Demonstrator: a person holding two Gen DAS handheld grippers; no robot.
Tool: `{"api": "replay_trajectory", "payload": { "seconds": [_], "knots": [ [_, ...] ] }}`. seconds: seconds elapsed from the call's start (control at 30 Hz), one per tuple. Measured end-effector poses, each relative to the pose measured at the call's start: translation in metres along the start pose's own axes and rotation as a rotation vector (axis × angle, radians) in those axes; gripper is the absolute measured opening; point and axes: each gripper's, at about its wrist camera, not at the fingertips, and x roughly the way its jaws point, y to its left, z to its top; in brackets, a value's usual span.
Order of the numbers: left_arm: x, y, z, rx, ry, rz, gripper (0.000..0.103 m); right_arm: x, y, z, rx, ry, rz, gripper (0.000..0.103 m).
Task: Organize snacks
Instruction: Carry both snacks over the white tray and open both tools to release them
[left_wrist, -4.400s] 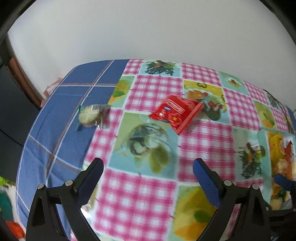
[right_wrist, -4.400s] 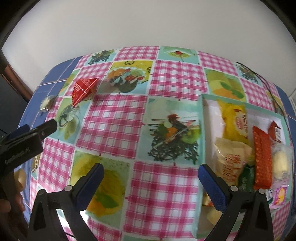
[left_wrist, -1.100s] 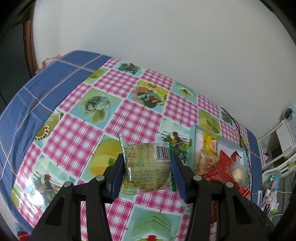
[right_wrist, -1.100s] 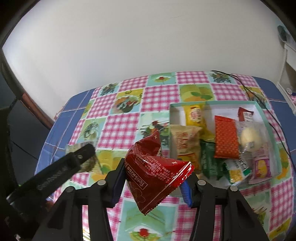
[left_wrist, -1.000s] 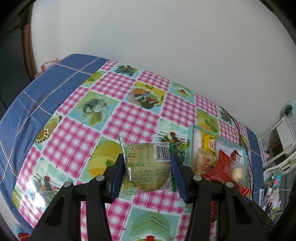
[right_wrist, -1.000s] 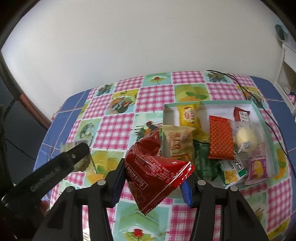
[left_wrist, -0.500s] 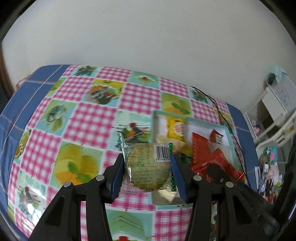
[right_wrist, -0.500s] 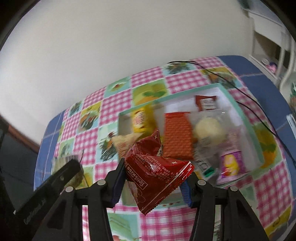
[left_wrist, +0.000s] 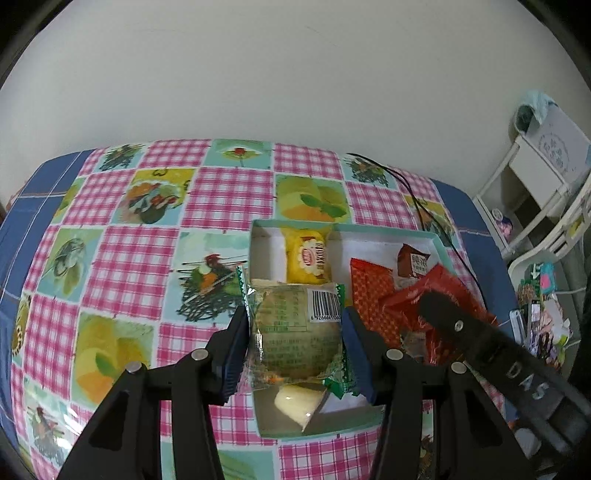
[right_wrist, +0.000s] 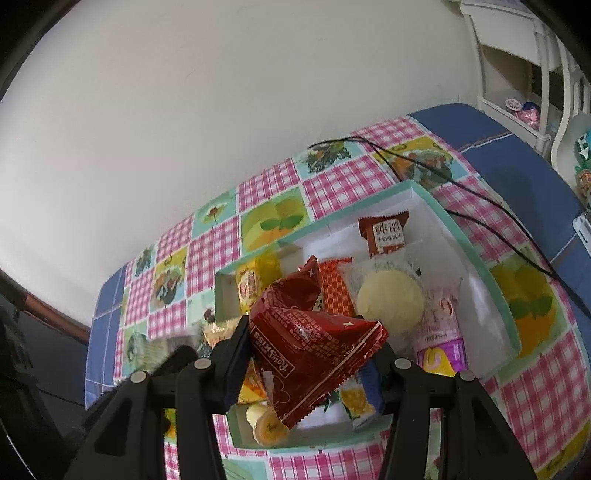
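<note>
My left gripper (left_wrist: 295, 347) is shut on a clear-wrapped round green pastry (left_wrist: 295, 332) with a barcode label, held above the near-left part of a teal-rimmed snack box (left_wrist: 258, 236). My right gripper (right_wrist: 306, 358) is shut on a crinkled red snack bag (right_wrist: 310, 339), hanging over the same box (right_wrist: 495, 291). In the left wrist view the right gripper's black finger (left_wrist: 480, 339) crosses in front of the red bag (left_wrist: 424, 291). Inside the box lie a yellow packet (left_wrist: 306, 254), an orange-red packet (left_wrist: 369, 284), a brown sachet (right_wrist: 384, 232) and a pale round cake (right_wrist: 391, 299).
The box sits on a table under a pink-checked fruit-print cloth (left_wrist: 147, 258) against a white wall. A black cable (right_wrist: 461, 192) runs over the cloth past the box's far corner. White shelving (left_wrist: 546, 177) with clutter stands to the right of the table.
Both grippers have carried their snacks sideways from the bare cloth to above the box, rolling as they went. The box now lies directly beneath the pastry and the red bag.
</note>
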Motion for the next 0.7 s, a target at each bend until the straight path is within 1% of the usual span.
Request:
{"api": "replay_trajectory", "payload": {
  "seconds": [0.17, 0.47, 0.7],
  "knots": [
    [0.011, -0.014, 0.0, 0.041, 0.015, -0.007, 0.052, 0.002, 0.0, 0.005, -0.005, -0.008, 0.012, 0.055],
    [0.028, -0.029, -0.003, 0.103, 0.043, -0.005, 0.052, 0.012, 0.0, 0.008, -0.015, 0.007, 0.007, 0.056],
    [0.038, -0.033, -0.005, 0.118, 0.059, -0.004, 0.052, 0.022, 0.0, 0.006, -0.027, 0.032, -0.003, 0.056]
  ]
}}
